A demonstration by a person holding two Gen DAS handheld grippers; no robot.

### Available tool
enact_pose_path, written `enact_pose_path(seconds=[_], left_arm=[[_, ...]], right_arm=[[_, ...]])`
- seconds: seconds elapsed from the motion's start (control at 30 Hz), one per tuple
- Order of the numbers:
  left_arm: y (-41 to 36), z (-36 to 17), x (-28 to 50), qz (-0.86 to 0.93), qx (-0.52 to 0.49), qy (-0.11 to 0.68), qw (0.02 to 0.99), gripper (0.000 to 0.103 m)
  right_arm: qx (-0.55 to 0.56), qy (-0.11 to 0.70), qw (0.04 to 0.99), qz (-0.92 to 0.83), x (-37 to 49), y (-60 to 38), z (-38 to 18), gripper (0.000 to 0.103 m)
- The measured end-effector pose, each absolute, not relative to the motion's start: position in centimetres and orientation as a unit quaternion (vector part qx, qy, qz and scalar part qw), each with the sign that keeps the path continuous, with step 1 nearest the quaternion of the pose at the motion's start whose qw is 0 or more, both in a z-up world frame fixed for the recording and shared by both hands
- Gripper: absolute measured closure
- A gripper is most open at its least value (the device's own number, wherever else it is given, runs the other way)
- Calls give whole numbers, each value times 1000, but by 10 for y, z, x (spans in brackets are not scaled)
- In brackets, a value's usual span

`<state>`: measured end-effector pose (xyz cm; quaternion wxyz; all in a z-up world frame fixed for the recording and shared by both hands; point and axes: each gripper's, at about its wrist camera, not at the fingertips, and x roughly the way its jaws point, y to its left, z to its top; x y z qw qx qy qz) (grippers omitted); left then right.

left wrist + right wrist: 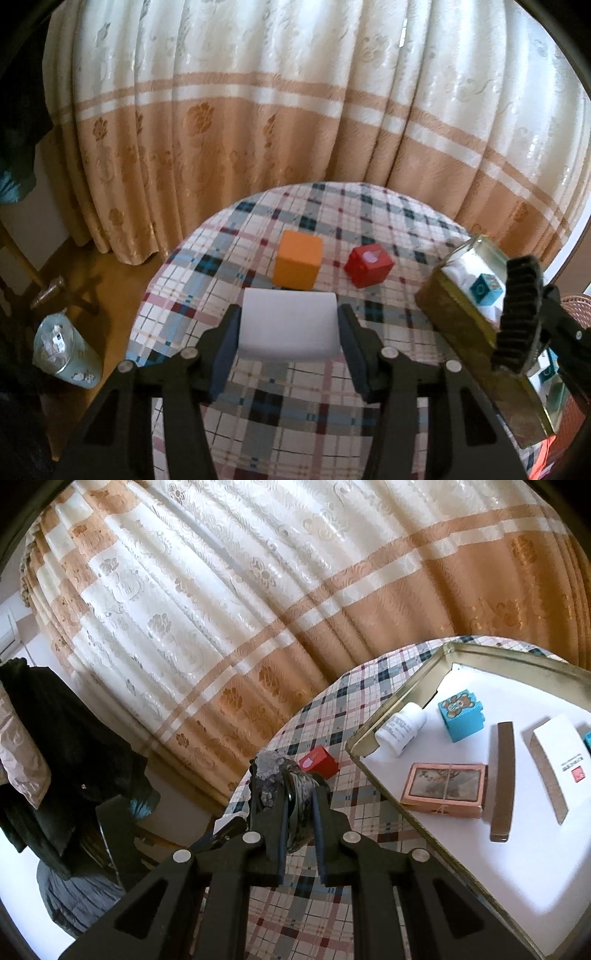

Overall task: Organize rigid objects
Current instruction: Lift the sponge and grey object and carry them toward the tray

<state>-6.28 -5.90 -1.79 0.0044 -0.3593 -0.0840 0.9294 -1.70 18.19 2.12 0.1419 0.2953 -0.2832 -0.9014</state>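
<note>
Above the plaid table, left gripper jaws pinching white box, angled downward.

My left gripper hides the white box's sides and the orange cube's base. My right gripper covers part of the dark gear; the tray's far end leaves the frame, and its bottle label is unreadable.

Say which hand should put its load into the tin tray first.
Right, probably. The right gripper, shut on the dark gear-like disc, sits beside the tin tray. The left gripper holds the white block farther off, near the orange cube.
</note>
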Motion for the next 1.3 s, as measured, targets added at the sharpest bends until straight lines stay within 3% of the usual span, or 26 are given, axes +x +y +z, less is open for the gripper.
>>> enact_pose_path(seconds=[1.3], left_arm=[[36, 54, -39, 950, -291, -39, 108, 51]], right_arm=[[199, -314, 63, -926, 40, 287, 75, 89]])
